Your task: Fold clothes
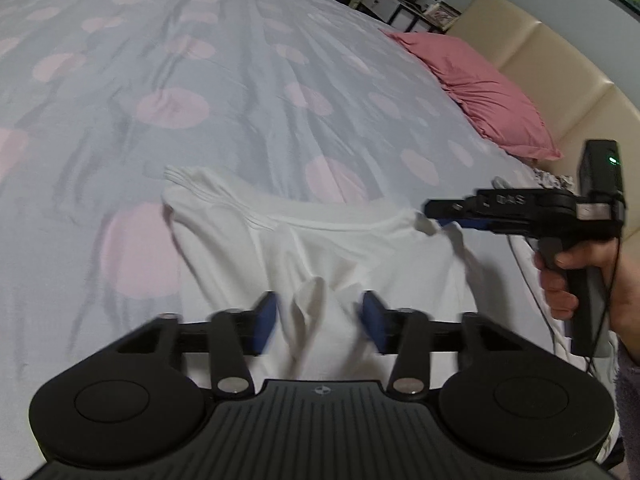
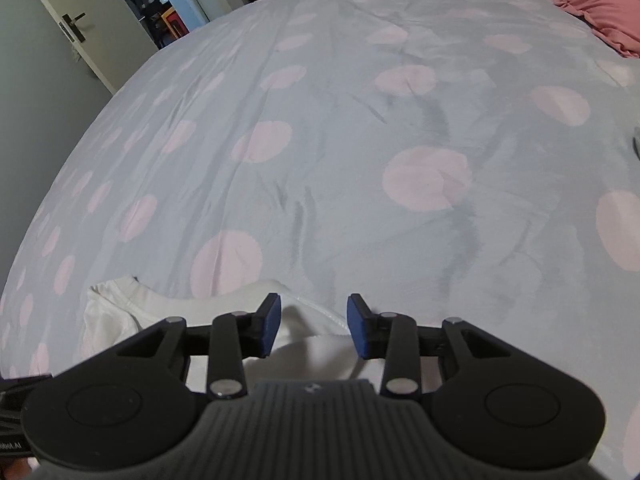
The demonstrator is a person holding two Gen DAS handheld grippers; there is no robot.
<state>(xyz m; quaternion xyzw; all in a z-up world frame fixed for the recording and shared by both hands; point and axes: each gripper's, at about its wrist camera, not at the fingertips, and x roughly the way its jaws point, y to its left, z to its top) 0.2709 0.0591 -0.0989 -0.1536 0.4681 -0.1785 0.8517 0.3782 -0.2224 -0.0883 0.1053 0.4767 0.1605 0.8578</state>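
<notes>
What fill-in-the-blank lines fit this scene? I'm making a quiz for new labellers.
1. The garment on the bed is ____ in colour.
2. The bedcover is pale blue with ____ dots.
3. The pillow by the headboard is ____.
4. Both the left gripper and the right gripper have their jaws ____.

Missing words: white; pink; pink; open

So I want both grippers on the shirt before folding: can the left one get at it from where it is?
Probably yes. The left gripper is open, with a raised fold of the white shirt between its fingers and nothing in the way.
</notes>
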